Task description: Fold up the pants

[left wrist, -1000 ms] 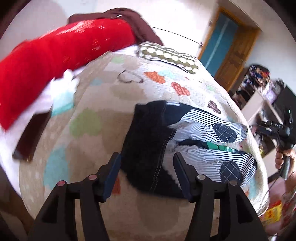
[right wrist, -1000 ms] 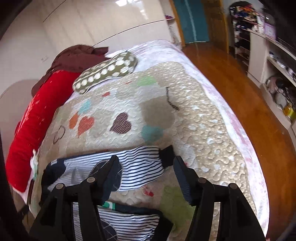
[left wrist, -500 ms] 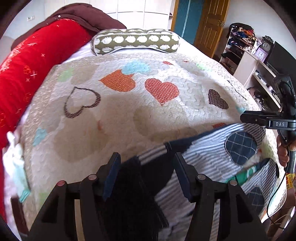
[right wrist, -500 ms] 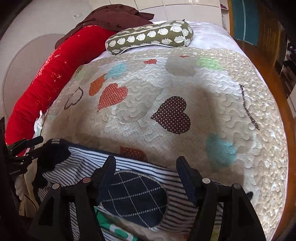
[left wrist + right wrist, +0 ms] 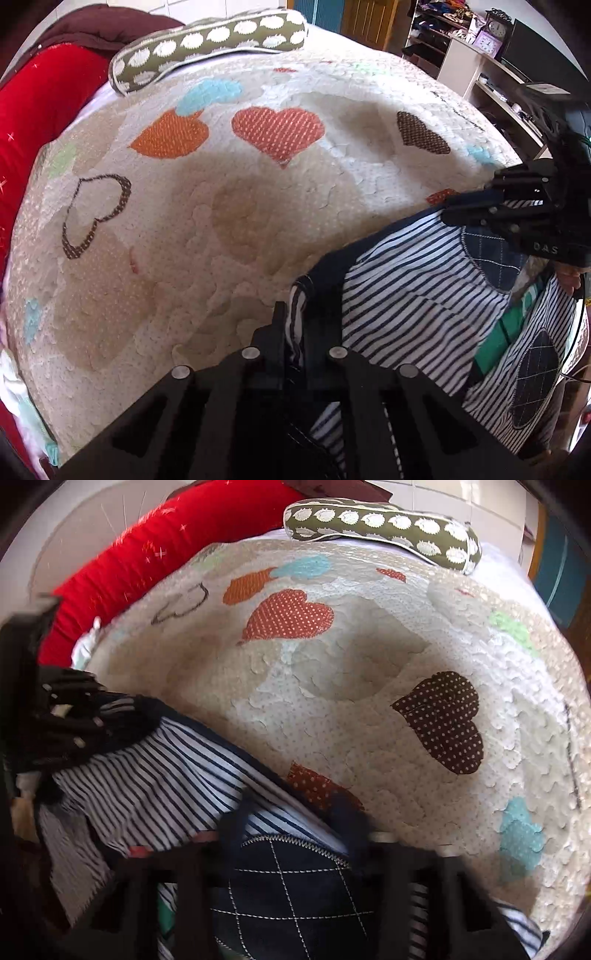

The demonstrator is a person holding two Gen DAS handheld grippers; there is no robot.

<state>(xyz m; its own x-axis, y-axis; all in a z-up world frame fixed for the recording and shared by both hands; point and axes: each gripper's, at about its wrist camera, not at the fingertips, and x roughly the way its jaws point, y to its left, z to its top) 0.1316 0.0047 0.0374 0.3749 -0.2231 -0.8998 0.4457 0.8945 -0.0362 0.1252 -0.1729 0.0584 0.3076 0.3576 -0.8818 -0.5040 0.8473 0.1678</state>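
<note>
Two pillows (image 5: pixel 207 44) (image 5: pixel 155 542), heart quilt (image 5: pixel 258 184), striped pants (image 5: pixel 413 295)

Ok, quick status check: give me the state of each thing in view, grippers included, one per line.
left gripper: shut on the dark waistband edge of the pants.
right gripper: blurred; fingers straddle the quilted knee patch, grip unclear.
pants: striped, spread across the near edge, bunched, not folded.
quilt: spread flat, heart patches up.
spotted pillow: lying at the far end.
red bolster: lying along the bed's side.
</note>
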